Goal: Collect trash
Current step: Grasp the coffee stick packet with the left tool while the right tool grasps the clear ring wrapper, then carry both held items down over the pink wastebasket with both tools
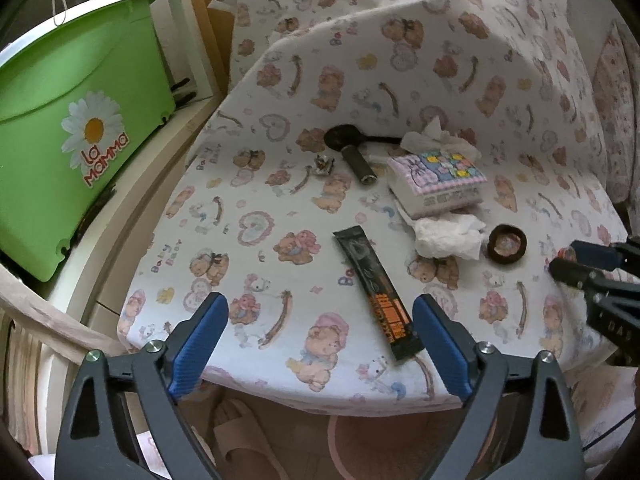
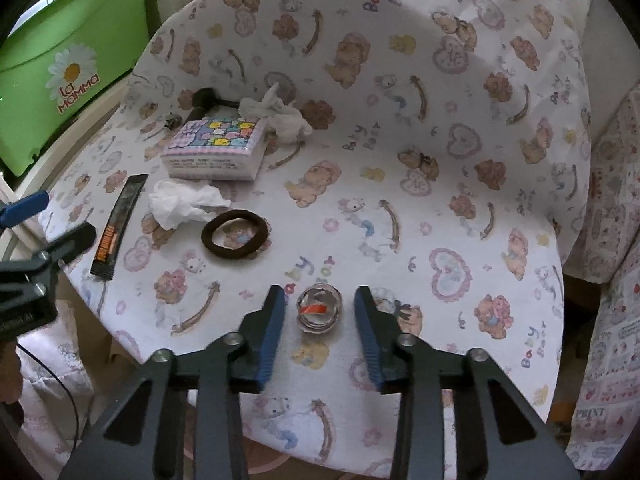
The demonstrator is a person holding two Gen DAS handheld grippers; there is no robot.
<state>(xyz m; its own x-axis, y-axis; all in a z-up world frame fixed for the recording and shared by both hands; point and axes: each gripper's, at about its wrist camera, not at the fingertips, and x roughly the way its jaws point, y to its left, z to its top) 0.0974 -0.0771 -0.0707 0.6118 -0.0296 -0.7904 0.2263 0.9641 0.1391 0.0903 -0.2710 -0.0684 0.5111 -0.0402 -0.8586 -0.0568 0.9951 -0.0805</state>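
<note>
Right tool (image 2: 319, 312): jaws partly closed around a small crumpled foil wrapper (image 2: 319, 310) near the front edge of the bear-print tabletop (image 2: 400, 208); a gap shows on both sides, so pads not yet pressing. Left tool (image 1: 320, 344): jaws wide, empty, with the near end of a black-and-orange sachet (image 1: 378, 296) between them. Step in hand, as judged: first pick-ups of the trash. Next move: close the right jaws fully on the wrapper, gently since the foil will crush, then lift. Farther back: brown hair tie (image 2: 235, 233), crumpled tissue (image 2: 182, 202), tissue pack (image 2: 216, 148), second tissue (image 2: 276, 114), dark handled object (image 1: 352, 148). Far left: green bin (image 1: 76, 128), a likely drop point.
</note>
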